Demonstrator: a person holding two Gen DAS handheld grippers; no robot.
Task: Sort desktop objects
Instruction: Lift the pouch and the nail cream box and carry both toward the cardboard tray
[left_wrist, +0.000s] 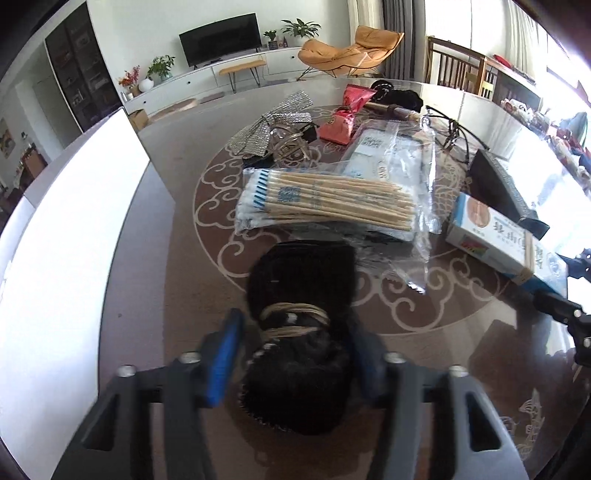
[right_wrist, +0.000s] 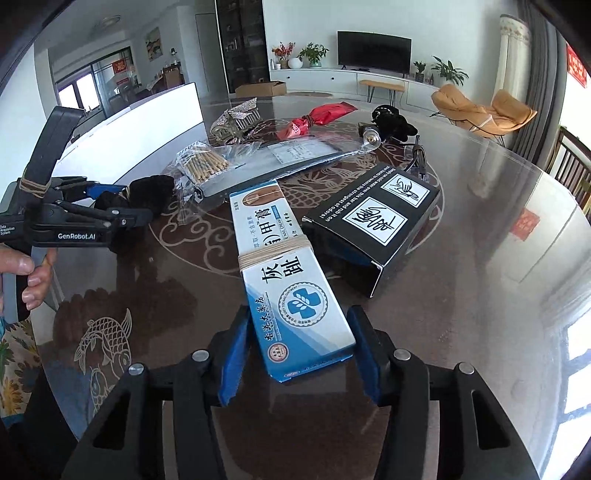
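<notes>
My left gripper (left_wrist: 295, 354) is shut on a black fuzzy bundle tied with tan string (left_wrist: 299, 325), which rests on the round patterned table (left_wrist: 155, 258). It also shows in the right wrist view (right_wrist: 144, 192), held by the left gripper (right_wrist: 122, 205). My right gripper (right_wrist: 299, 347) is shut on the near end of a long blue-and-white ointment box wrapped with a rubber band (right_wrist: 288, 273). The box also shows in the left wrist view (left_wrist: 498, 236). A bag of cotton swabs (left_wrist: 325, 199) lies just beyond the black bundle.
A black carton (right_wrist: 373, 221) lies right of the ointment box. Farther back are a clear plastic packet (left_wrist: 391, 155), a red wrapped packet (right_wrist: 317, 118), a silver sequin piece (left_wrist: 273, 118), eyeglasses (left_wrist: 454, 133) and a black fuzzy item (right_wrist: 391, 122). A white board (left_wrist: 66, 236) stands at the left.
</notes>
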